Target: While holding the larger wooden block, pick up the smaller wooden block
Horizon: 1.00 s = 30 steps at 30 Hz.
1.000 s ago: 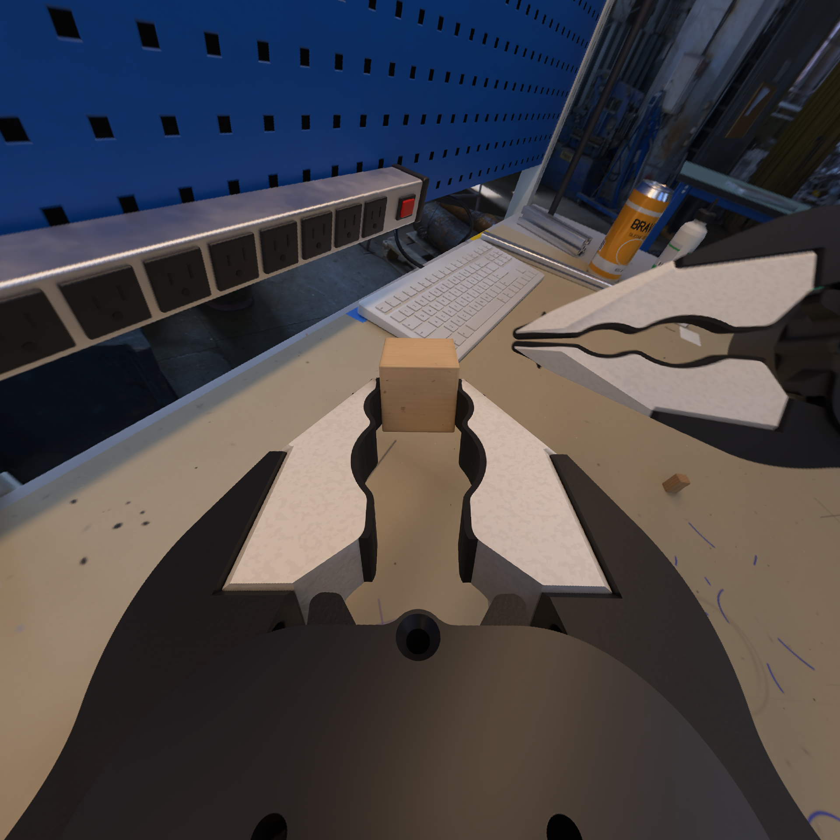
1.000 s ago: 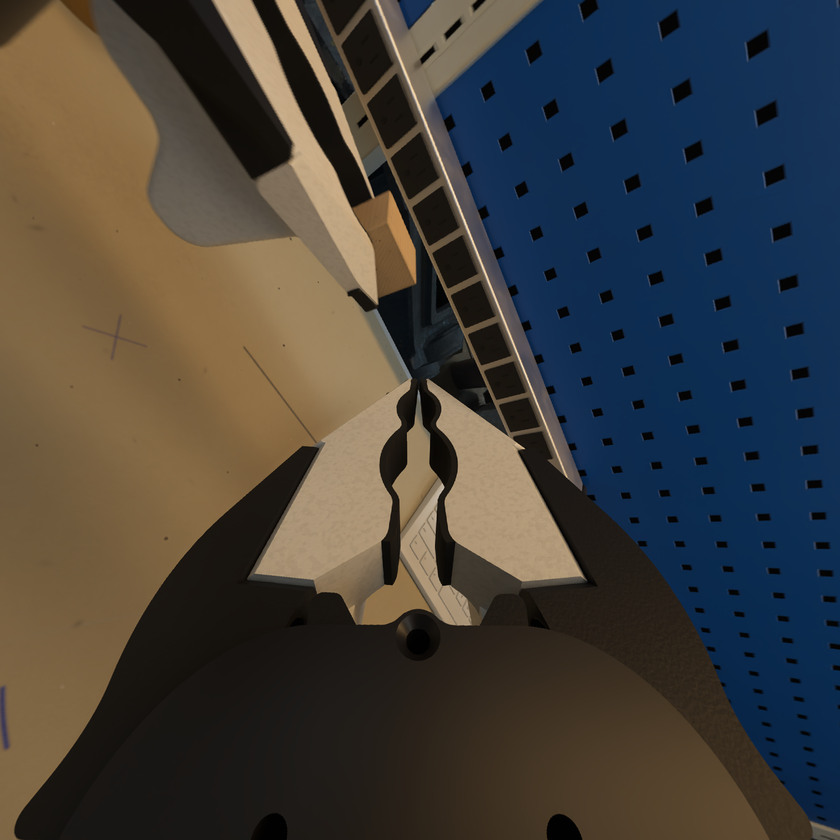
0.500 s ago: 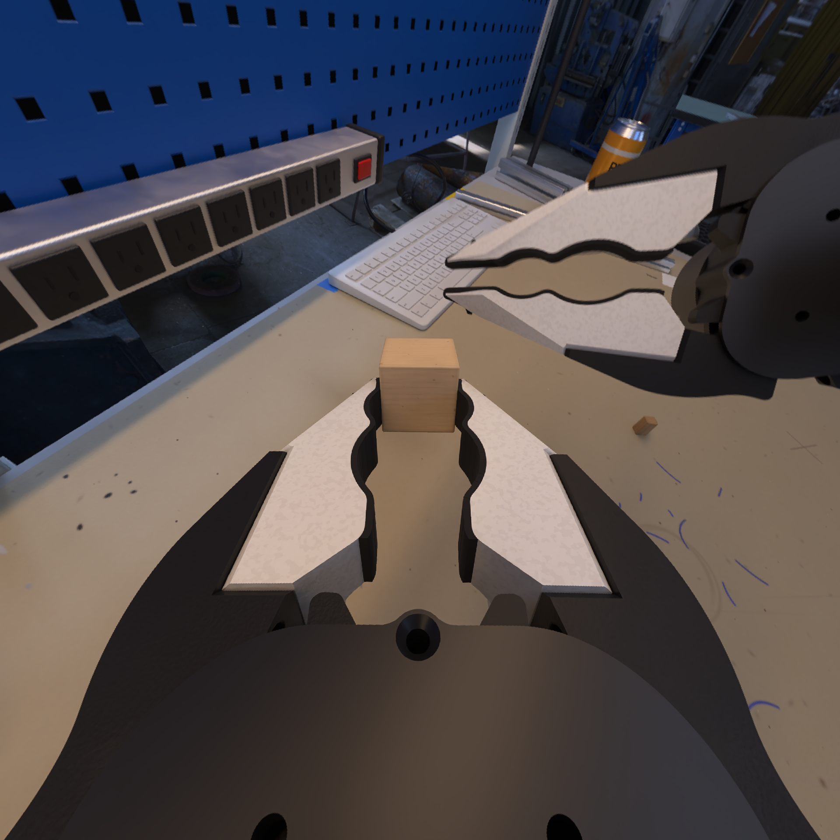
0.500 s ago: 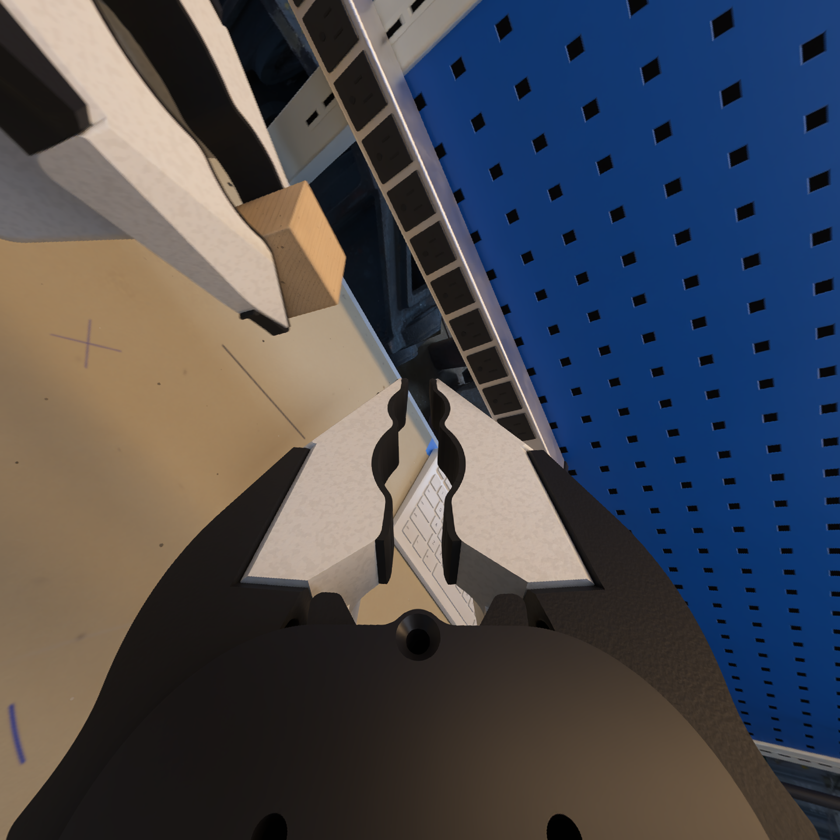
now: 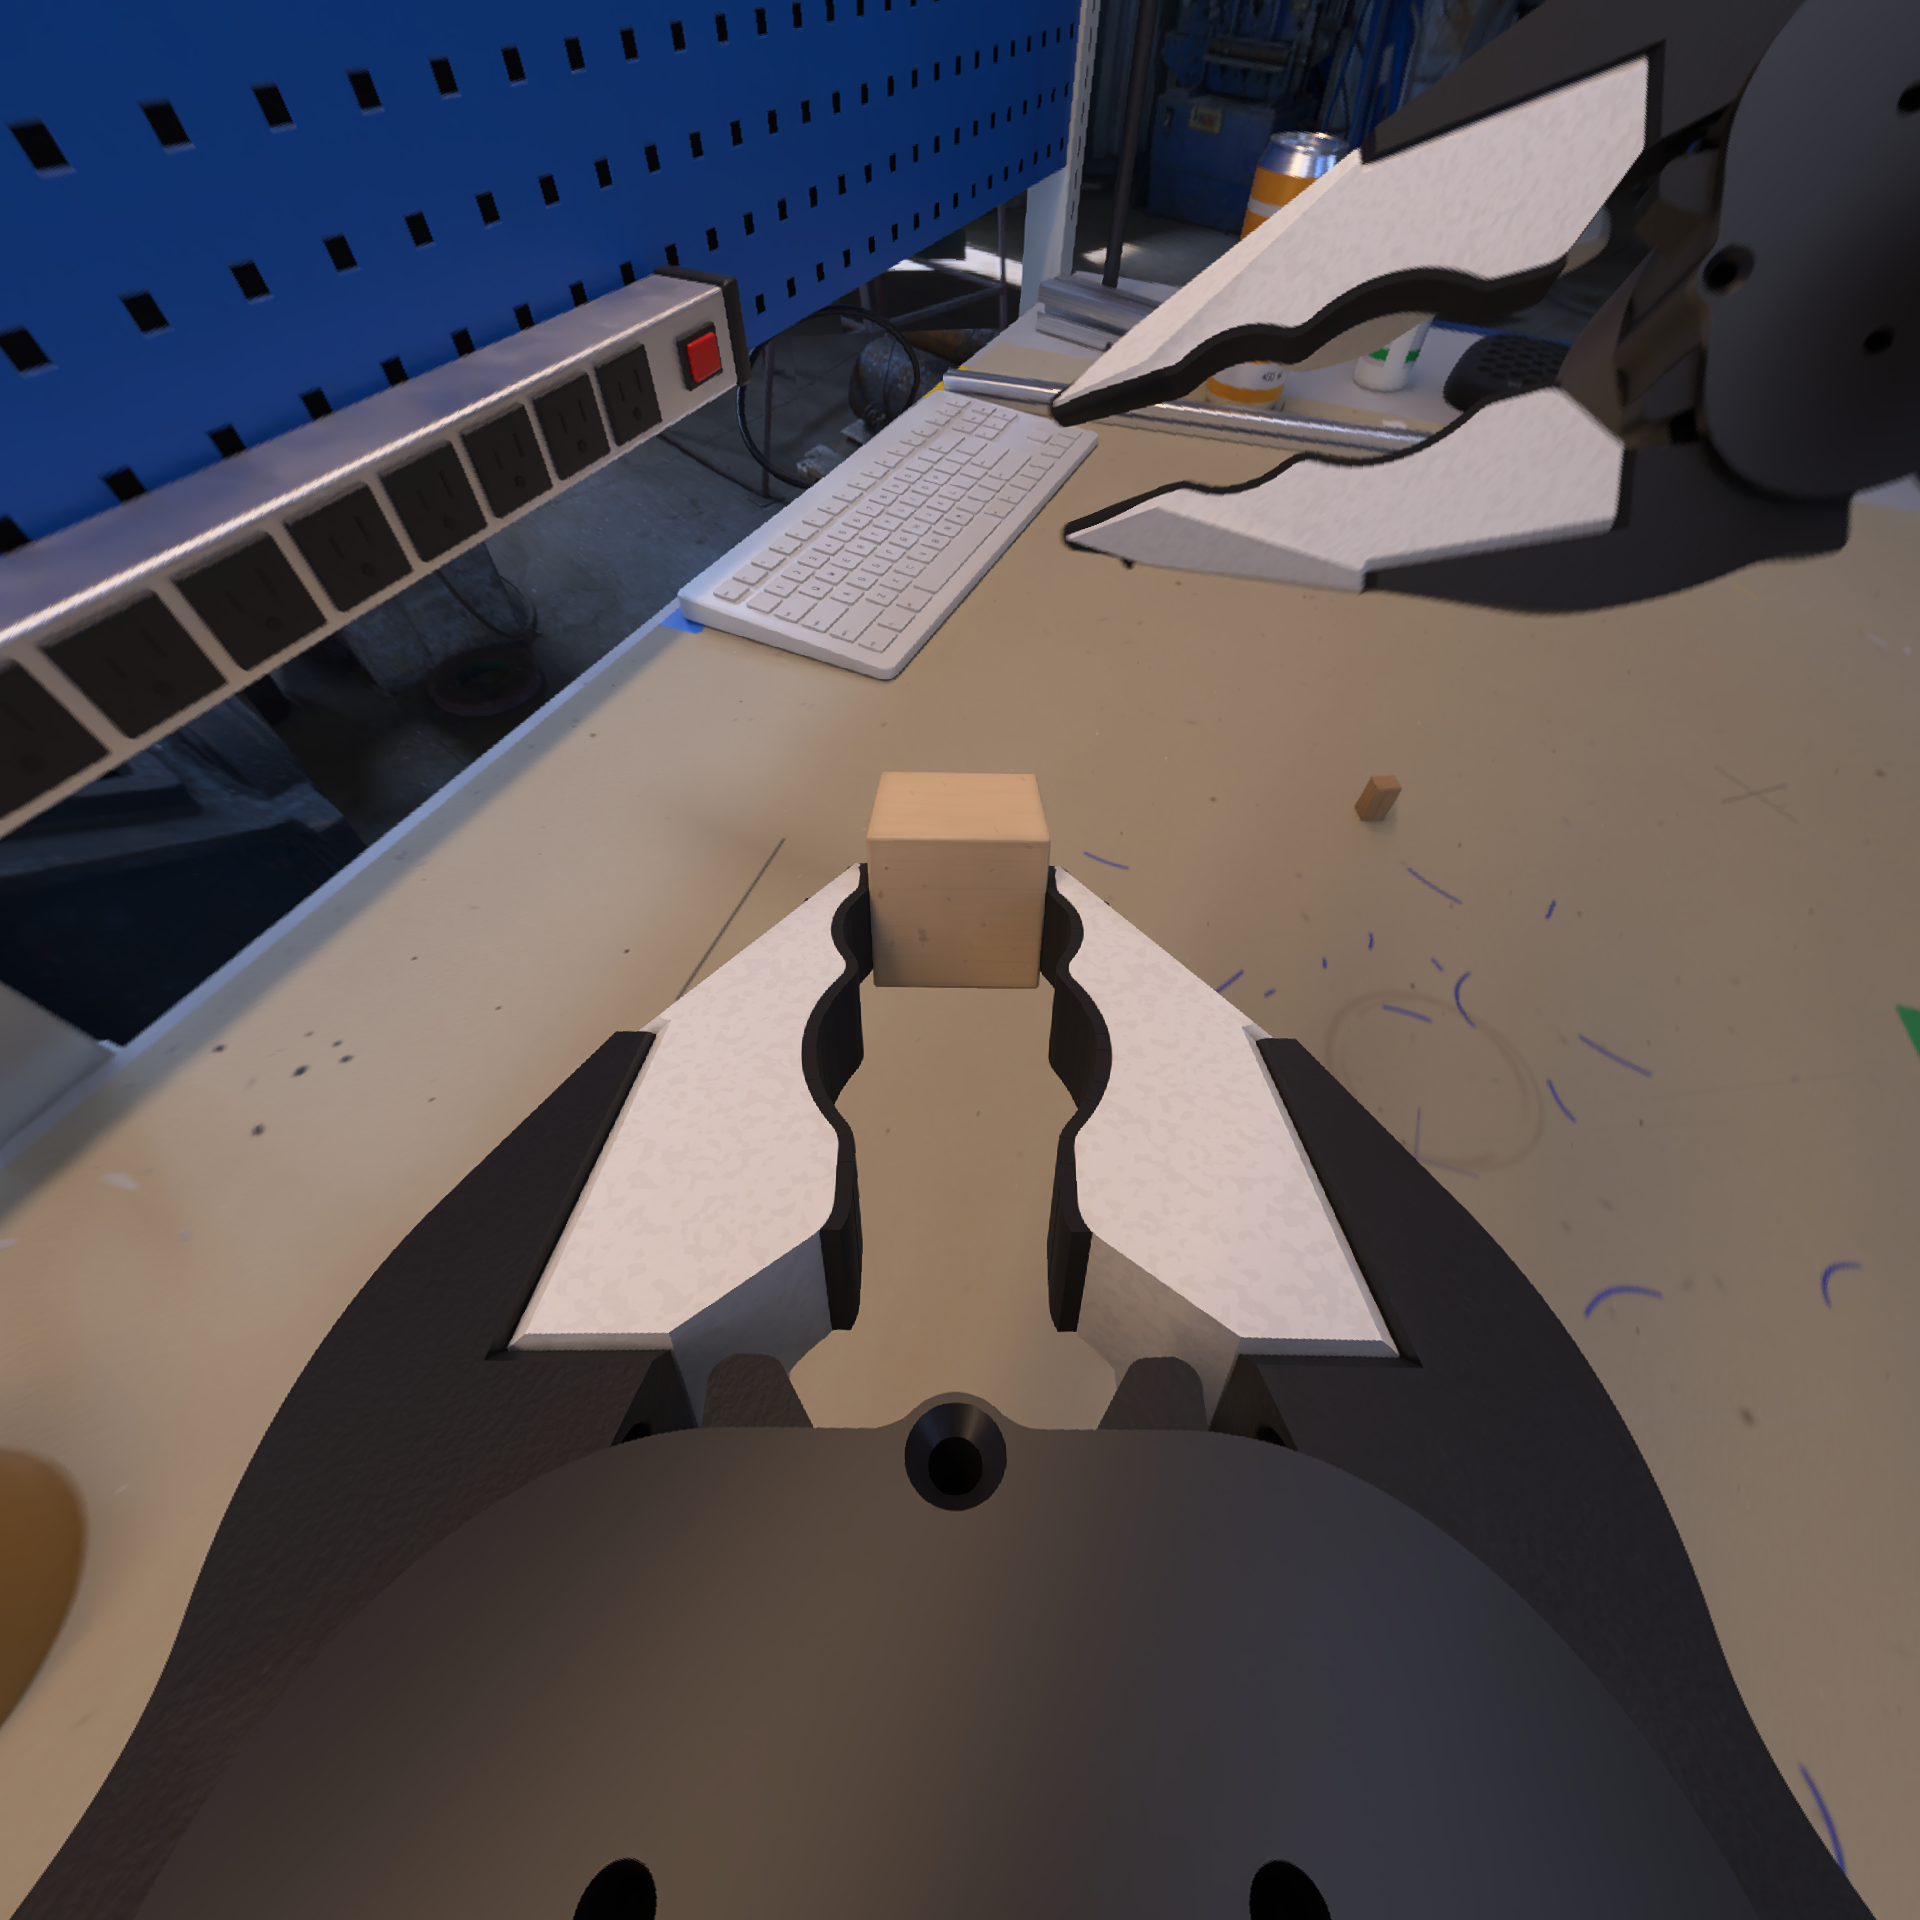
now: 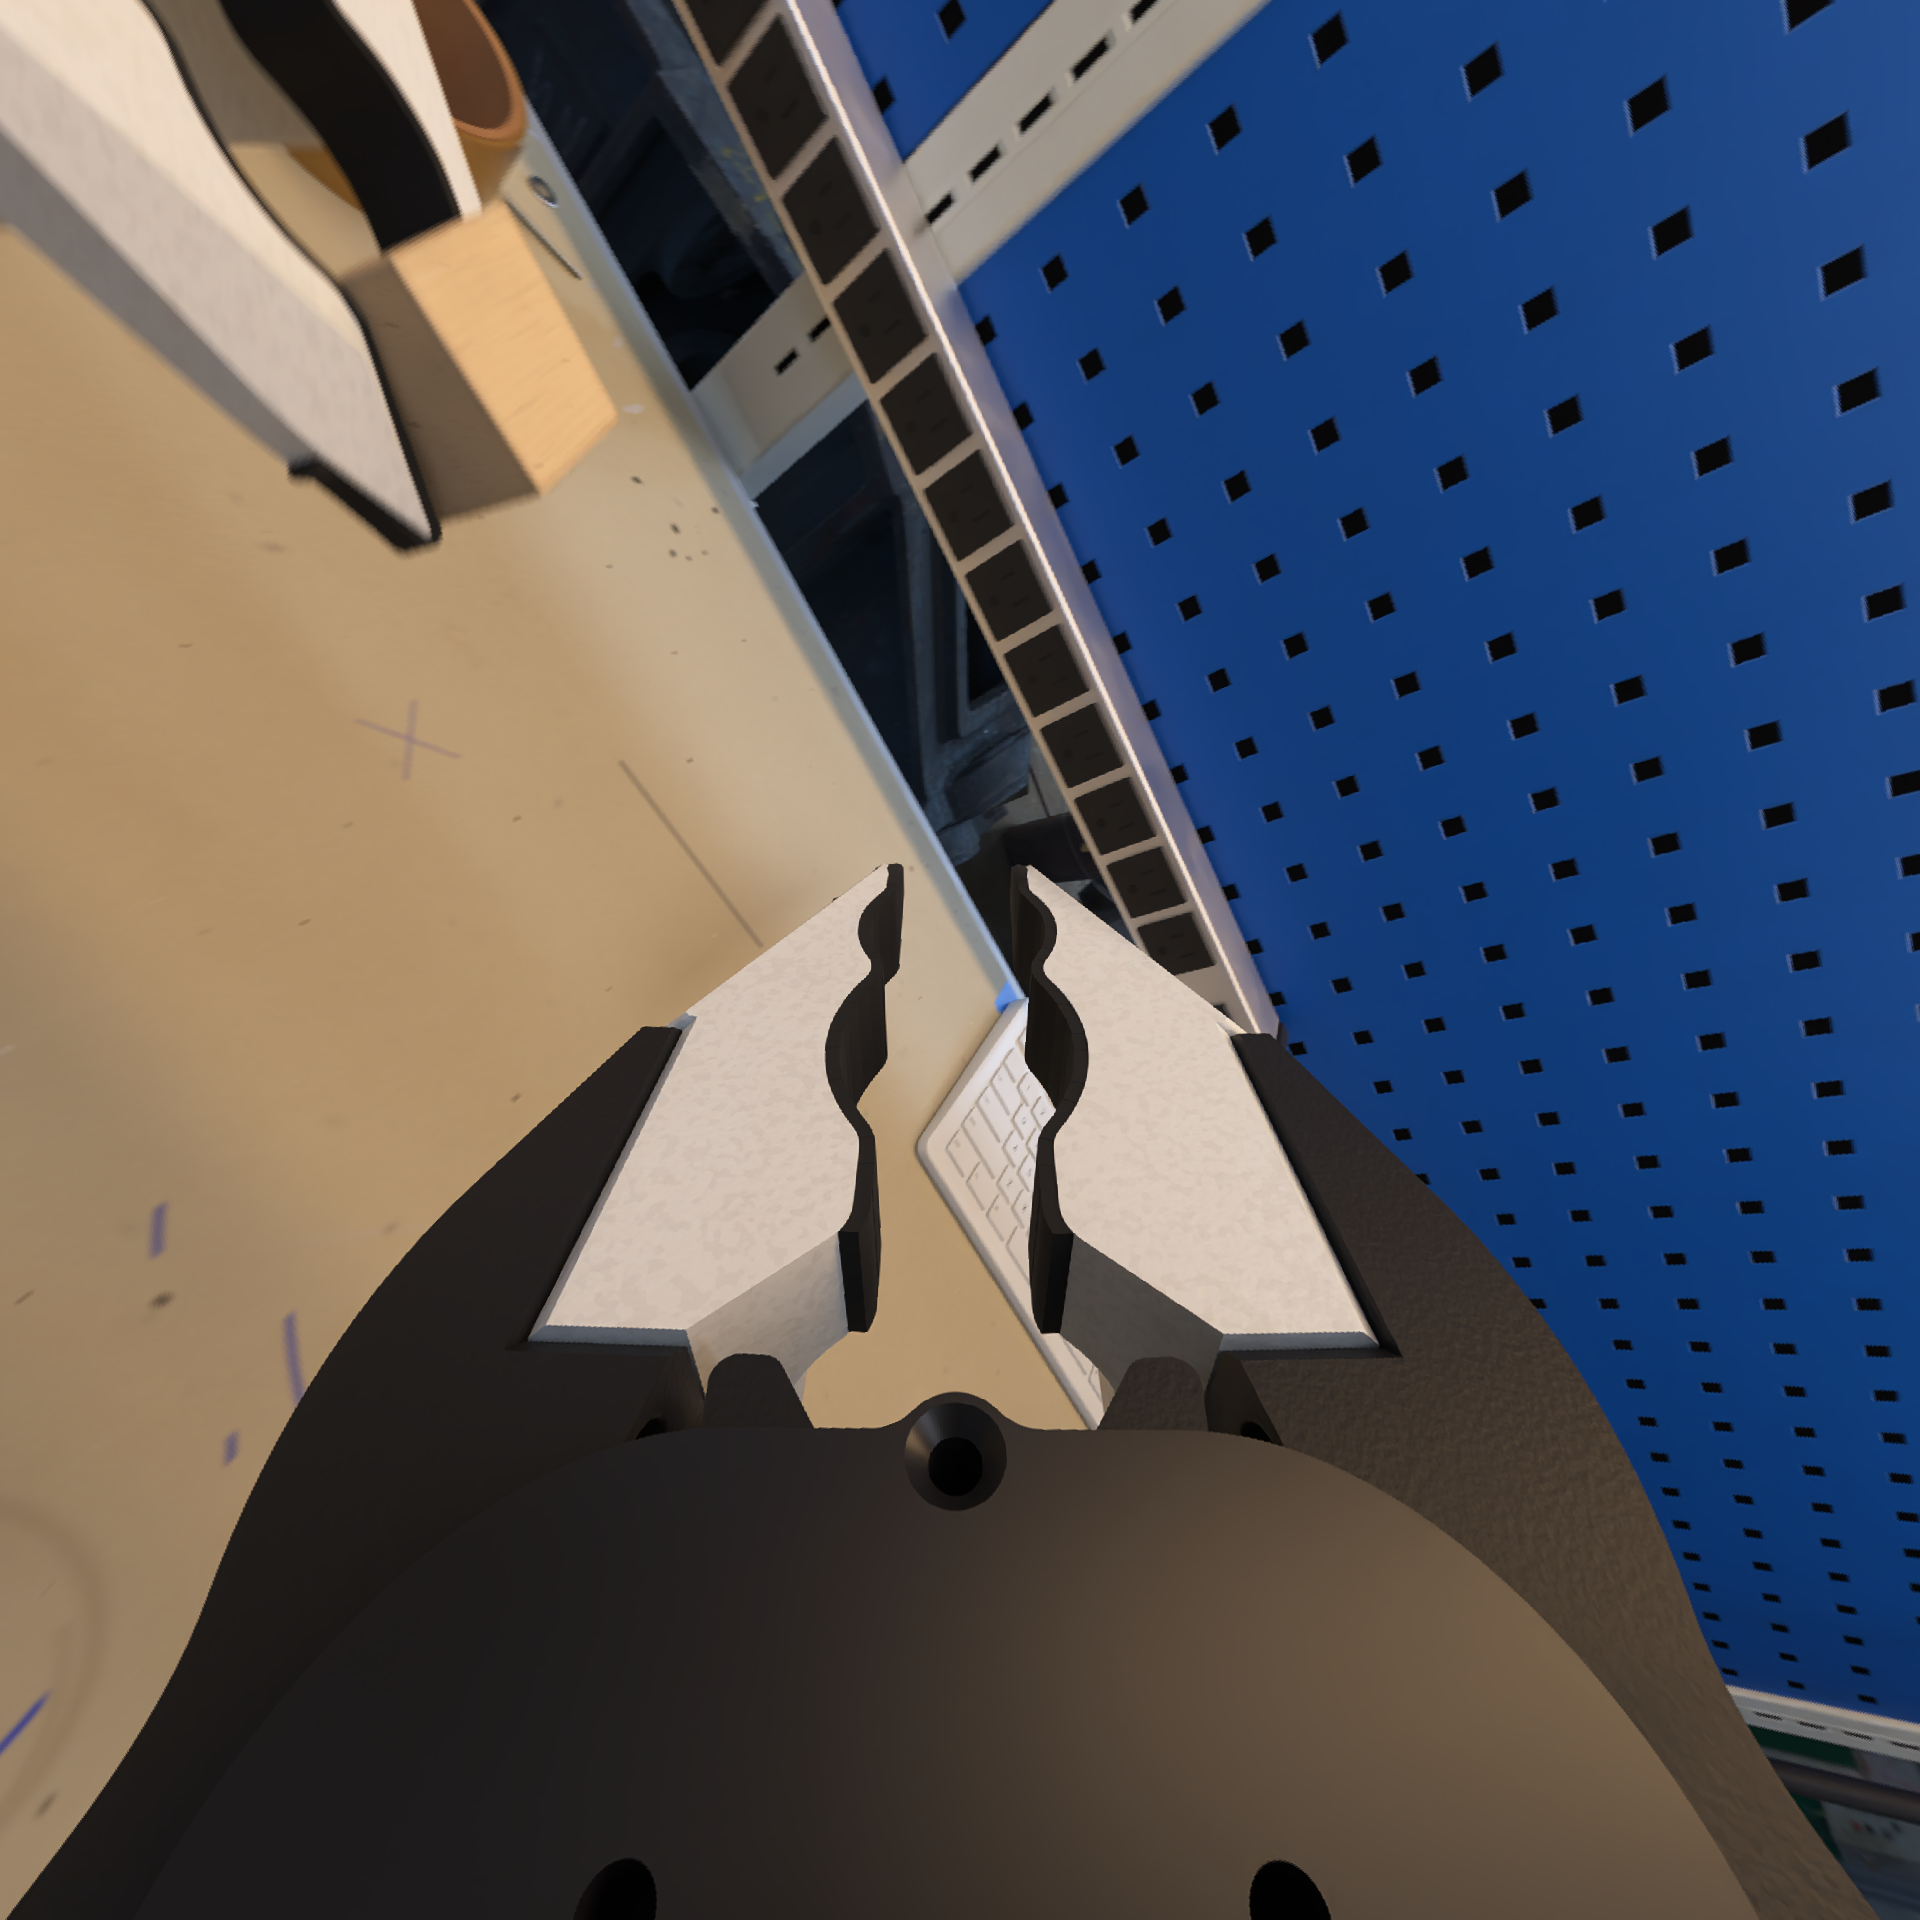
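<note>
My left gripper [image 5: 956, 883] is shut on the larger wooden block [image 5: 956, 883], a pale cube held between its fingertips above the tan table [image 5: 1143, 727]. The smaller wooden block [image 5: 1378, 798] lies on the table, ahead and to the right. My right gripper [image 5: 1065, 473] hangs open and empty, high at the upper right, above and beyond the small block. In the right wrist view my right gripper [image 6: 956, 883] is open with nothing between its fingers. The left gripper with the larger block [image 6: 499, 353] shows at its top left. The small block is out of that view.
A white keyboard [image 5: 894, 540] lies at the table's far edge. A power strip [image 5: 343, 499] runs under a blue pegboard [image 5: 520, 156]. An orange can [image 5: 1283, 182] and a white bottle [image 5: 1387, 358] stand far right. A brown roll [image 6: 483, 88] shows behind the left gripper.
My right gripper has opened from shut and has risen up and to the right in the left wrist view. My left gripper has kept the larger block and lifted back.
</note>
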Motion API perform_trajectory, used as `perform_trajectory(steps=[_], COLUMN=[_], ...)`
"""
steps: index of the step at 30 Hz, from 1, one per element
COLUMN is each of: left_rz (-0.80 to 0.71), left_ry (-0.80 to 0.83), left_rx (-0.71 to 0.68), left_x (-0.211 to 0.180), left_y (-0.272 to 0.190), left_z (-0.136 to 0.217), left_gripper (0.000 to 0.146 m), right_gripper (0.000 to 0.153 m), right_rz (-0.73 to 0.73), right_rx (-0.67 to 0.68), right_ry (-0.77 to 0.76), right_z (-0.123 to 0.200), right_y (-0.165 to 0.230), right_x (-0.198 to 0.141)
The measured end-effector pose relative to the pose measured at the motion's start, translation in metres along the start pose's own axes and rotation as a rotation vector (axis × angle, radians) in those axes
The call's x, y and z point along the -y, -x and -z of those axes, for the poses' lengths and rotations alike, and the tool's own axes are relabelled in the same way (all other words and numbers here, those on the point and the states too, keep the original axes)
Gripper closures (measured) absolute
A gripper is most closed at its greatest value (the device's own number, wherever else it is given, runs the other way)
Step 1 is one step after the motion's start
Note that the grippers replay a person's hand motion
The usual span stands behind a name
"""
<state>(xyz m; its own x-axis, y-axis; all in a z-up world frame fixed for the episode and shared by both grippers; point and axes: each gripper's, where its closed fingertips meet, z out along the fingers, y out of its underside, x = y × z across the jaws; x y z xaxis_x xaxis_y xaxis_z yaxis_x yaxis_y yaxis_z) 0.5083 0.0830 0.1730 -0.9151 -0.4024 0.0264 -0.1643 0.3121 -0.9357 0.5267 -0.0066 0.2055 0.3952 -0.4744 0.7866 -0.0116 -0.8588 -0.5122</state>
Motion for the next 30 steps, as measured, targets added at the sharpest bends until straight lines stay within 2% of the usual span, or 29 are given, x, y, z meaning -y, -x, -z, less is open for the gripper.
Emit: perform_trajectory(steps=[7, 12, 16, 21, 23, 25, 30], left_rz=[-0.088, -0.118, -0.125, -0.056, -0.032, -0.014, -0.014], left_ry=[0.022, 0.048, 0.061, 0.120, 0.117, 0.114, 0.151], left_rx=[0.027, -0.002, -0.019, -0.063, -0.065, -0.064, -0.085], left_x=[-0.011, -0.018, -0.031, -0.058, -0.065, -0.070, -0.081], left_y=[-0.001, -0.003, -0.010, -0.025, -0.032, -0.040, -0.060], left_z=[0.046, 0.077, 0.093, 0.090, 0.086, 0.081, 0.072], left_gripper=[0.115, 0.115, 0.115, 0.115, 0.115, 0.115, 0.115], right_gripper=[0.128, 0.127, 0.137, 0.153, 0.152, 0.144, 0.134], right_rz=[-0.069, -0.114, -0.244, -0.430, -0.501, -0.560, -0.567], right_rx=[0.102, 0.173, 0.253, 0.332, 0.328, 0.344, 0.383], right_ry=[-0.011, 0.049, 0.132, 0.239, 0.267, 0.306, 0.367], right_z=[0.054, 0.091, 0.121, 0.148, 0.148, 0.142, 0.125], right_y=[0.007, 0.015, 0.024, 0.046, 0.054, 0.066, 0.089], right_x=[-0.003, -0.022, -0.066, -0.142, -0.169, -0.194, -0.230])
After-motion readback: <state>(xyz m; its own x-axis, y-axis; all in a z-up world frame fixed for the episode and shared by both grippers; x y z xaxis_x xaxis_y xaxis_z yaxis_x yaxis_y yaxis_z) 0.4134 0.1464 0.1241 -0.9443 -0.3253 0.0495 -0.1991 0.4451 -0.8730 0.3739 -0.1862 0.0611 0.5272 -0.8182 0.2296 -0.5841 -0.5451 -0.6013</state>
